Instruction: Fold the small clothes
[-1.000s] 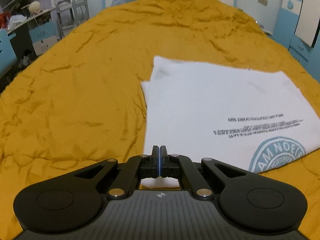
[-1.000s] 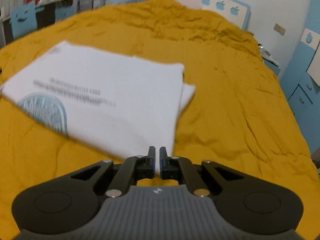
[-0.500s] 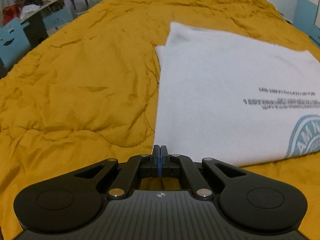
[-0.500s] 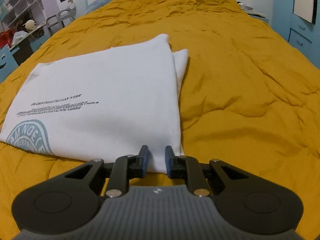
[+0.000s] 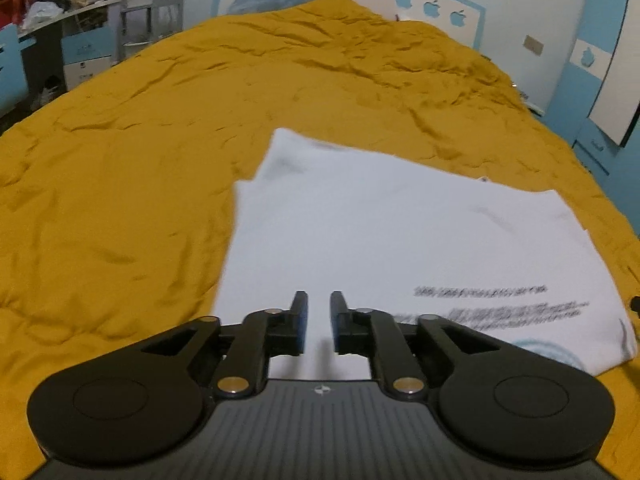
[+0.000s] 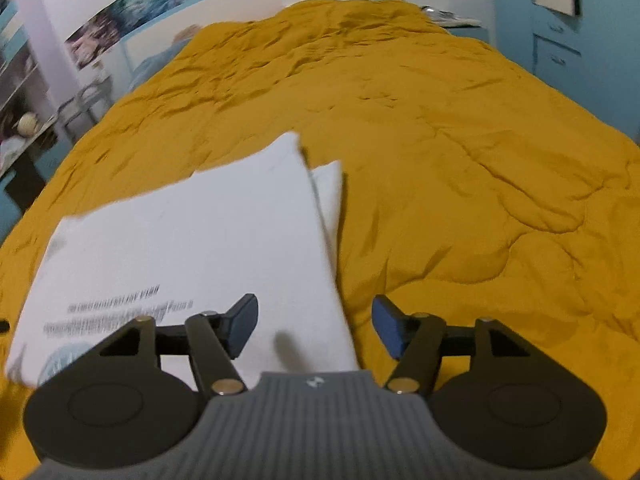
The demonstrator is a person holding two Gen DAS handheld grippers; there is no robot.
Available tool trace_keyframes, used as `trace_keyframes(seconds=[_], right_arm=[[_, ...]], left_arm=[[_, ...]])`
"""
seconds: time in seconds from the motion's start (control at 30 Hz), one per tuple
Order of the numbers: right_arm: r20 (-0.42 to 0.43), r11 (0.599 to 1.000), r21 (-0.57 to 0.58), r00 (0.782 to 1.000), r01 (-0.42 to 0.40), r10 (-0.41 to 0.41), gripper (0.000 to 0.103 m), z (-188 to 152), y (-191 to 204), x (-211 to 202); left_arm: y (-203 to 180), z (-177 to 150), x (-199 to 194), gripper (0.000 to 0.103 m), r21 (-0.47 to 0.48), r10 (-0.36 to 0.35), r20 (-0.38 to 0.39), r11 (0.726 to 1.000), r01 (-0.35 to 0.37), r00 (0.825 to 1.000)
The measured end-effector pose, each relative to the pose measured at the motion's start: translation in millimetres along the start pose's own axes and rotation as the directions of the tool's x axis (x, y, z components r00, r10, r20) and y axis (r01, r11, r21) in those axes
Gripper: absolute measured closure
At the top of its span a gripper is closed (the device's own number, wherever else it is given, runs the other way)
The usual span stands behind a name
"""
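The white T-shirt [image 5: 384,236] lies folded into a flat rectangle on the mustard-yellow quilt [image 5: 132,184] that covers the bed. A second layer of the same cloth peeks out along one side edge, seen on the right of the shirt in the right wrist view [image 6: 330,192] and on the left in the left wrist view. Lines of dark printed text [image 5: 496,304] and part of a round pale-blue emblem [image 6: 66,358] show on the upper face, near the edge closest to the cameras; the print is too blurred to read.

The left hand-held gripper [image 5: 319,320] hovers over the near edge of the shirt. Its jaws are opening and stand only a narrow gap apart, with white cloth visible below the gap but nothing pinched between the blue pads.

The right hand-held gripper [image 6: 314,326] is over the shirt's near right corner. Its jaws are opening too and stand wide apart, one finger above the cloth and the other above bare quilt, gripping nothing.

Behind the bed are a headboard with blue apple shapes [image 5: 432,8], and pale-blue cabinets [image 6: 560,52].
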State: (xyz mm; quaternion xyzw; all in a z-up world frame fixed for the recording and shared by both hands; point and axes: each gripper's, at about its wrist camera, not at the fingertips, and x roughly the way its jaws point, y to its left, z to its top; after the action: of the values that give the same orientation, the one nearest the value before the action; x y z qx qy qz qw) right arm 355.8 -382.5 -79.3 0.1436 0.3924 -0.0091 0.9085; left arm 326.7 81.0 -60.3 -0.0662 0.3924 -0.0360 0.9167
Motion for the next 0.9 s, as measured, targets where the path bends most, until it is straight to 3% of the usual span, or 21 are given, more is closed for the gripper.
trace_keyframes(seconds=[0.13, 0.27, 0.3, 0.5, 0.63, 0.8, 0.9], right_arm=[[0.008, 1.0, -0.001, 1.0, 0.019, -0.019, 0.038, 13, 2, 12], [0.02, 0.999, 0.03, 1.0, 0.01, -0.011, 0.033, 24, 0, 25], [0.022, 0.999, 0.033, 1.0, 0.012, -0.013, 0.031, 27, 1, 29], [0.027, 0.997, 0.074, 0.999, -0.02, 0.018, 0.027, 41, -8, 56], [0.023, 0.985, 0.155, 0.997, -0.078, 0.075, 0.027, 47, -23, 77], [0.032, 0.964, 0.221, 0.989, -0.149, 0.145, 0.028, 52, -38, 101], [0.042, 0.948, 0.253, 0.981, -0.194, 0.189, 0.041, 56, -44, 117]], left_arm=[[-17, 9, 16, 0.071, 0.026, -0.014, 0.0, 1.0, 0.014, 1.0], [-30, 15, 32, 0.03, 0.048, -0.038, 0.026, 0.998, 0.037, 0.999], [-33, 17, 35, 0.026, 0.053, -0.047, 0.033, 0.998, 0.045, 0.998], [-45, 32, 64, 0.024, 0.055, -0.108, 0.011, 0.993, 0.107, 0.994], [-49, 40, 84, 0.026, 0.002, -0.177, 0.02, 0.984, 0.177, 0.984], [-60, 48, 110, 0.033, -0.015, -0.211, 0.021, 0.977, 0.212, 0.977], [-67, 52, 124, 0.039, -0.025, -0.227, 0.027, 0.973, 0.228, 0.973]])
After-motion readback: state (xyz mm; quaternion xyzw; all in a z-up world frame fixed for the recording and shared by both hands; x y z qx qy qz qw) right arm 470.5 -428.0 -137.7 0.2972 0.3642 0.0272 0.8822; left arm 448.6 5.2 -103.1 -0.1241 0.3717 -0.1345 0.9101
